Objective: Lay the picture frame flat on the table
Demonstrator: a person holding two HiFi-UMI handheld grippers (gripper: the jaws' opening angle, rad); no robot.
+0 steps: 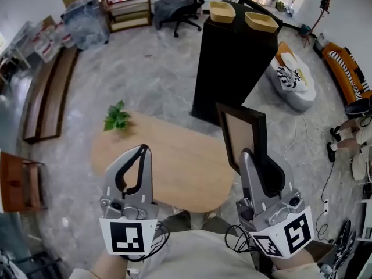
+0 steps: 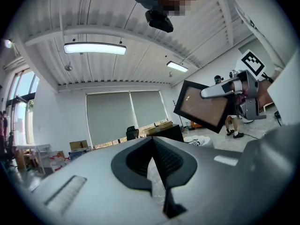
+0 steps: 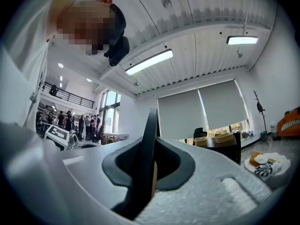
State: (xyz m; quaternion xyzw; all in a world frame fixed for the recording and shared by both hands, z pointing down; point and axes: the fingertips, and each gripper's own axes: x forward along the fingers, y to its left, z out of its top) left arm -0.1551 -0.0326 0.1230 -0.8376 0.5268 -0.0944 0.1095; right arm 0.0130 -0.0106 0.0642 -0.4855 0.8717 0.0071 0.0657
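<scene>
In the head view the black picture frame (image 1: 244,133) with its tan panel stands upright in the air over the right end of the oval wooden table (image 1: 174,167). My right gripper (image 1: 249,154) is shut on its lower edge. The right gripper view shows the frame (image 3: 149,139) edge-on, clamped between the jaws of the right gripper (image 3: 151,172). My left gripper (image 1: 142,150) hovers over the table's near left part, shut and holding nothing. In the left gripper view the left gripper (image 2: 152,140) has its tips touching, and the tilted frame (image 2: 204,106) shows at the right.
A small green plant (image 1: 117,117) stands on the table's far left end. Behind the table is a tall black cabinet (image 1: 232,63) with two wooden trays (image 1: 222,11) on top. A low wooden bench (image 1: 49,95) runs along the left. Cables lie on the floor at the right.
</scene>
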